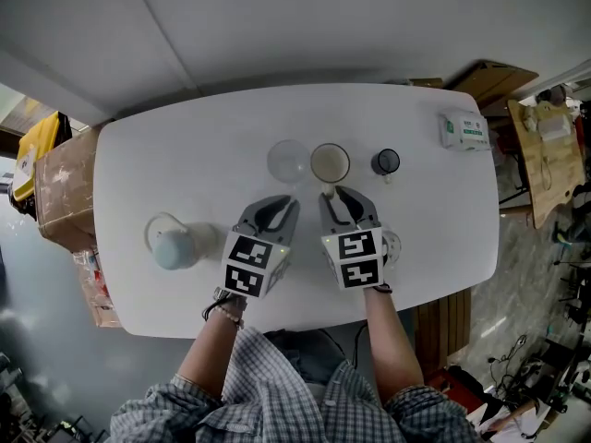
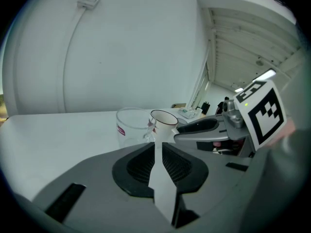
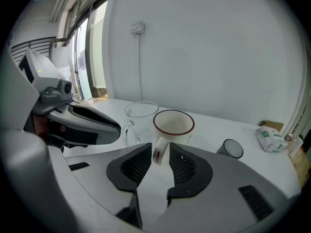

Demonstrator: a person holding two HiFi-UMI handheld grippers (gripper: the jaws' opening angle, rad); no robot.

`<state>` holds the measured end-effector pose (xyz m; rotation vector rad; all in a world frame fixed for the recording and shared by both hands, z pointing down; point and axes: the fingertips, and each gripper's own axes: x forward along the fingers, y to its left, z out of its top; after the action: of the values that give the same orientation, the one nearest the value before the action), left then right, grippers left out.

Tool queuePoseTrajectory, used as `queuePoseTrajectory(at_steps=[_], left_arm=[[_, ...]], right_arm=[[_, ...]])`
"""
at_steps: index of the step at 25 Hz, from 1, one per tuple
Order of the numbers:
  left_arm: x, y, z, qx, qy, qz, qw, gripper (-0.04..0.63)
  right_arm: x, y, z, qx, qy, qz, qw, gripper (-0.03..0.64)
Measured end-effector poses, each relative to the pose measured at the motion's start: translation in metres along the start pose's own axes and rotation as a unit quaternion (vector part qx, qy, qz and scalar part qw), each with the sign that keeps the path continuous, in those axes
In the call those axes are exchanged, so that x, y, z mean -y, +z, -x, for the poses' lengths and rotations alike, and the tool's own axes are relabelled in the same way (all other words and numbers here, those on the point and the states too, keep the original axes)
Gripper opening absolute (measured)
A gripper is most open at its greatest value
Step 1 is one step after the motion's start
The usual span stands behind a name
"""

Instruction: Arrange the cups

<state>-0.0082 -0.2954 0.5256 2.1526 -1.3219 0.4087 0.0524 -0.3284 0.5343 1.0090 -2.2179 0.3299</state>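
Over at the table's (image 1: 185, 155) 9 o'clock side I see a pale blue cup (image 1: 172, 247). My left gripper (image 1: 291, 202) hangs empty, its jaws drawn together to a thin slit, with a clear glass (image 1: 288, 160) at its 12 o'clock. My right gripper (image 1: 331, 192) has its jaws narrow, pinched on the handle of the white mug (image 1: 330, 163). The mug stands on the table between the clear glass and a small dark glass (image 1: 386, 161).

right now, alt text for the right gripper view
The right gripper is closed on the handle of a red-rimmed white mug on a white table. A clear glass mug stands to its left, a small dark cup to its right.
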Motion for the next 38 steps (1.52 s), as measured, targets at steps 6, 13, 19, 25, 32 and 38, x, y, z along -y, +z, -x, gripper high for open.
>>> queuePoseTrajectory(at_steps=[6,13,19,25,32,38], left_arm=[[0.005,0.005,0.013,0.009,-0.008,-0.012,0.9999,0.035],[0.028,0.026,0.034,0.046,-0.045,-0.037,0.9972,0.014],[0.044,0.035,0.043,0.059,-0.053,-0.045,0.9958,0.014],[0.057,0.036,0.047,0.060,-0.063,-0.053,0.9948,0.014],[0.067,0.038,0.050,0.062,-0.064,-0.064,0.9939,0.014],[0.067,0.037,0.051,0.063,-0.062,-0.065,0.9940,0.014]], right_arm=[[0.008,0.005,0.028,0.034,-0.012,-0.025,0.999,0.100],[0.049,-0.025,0.104,0.033,-0.063,0.040,0.997,0.100],[0.068,-0.095,0.148,-0.042,-0.074,0.056,0.995,0.100],[0.060,-0.143,0.160,-0.087,-0.070,0.054,0.992,0.100],[0.061,-0.168,0.147,-0.110,-0.071,0.037,0.991,0.100],[0.050,-0.168,0.136,-0.112,-0.065,-0.018,0.991,0.061]])
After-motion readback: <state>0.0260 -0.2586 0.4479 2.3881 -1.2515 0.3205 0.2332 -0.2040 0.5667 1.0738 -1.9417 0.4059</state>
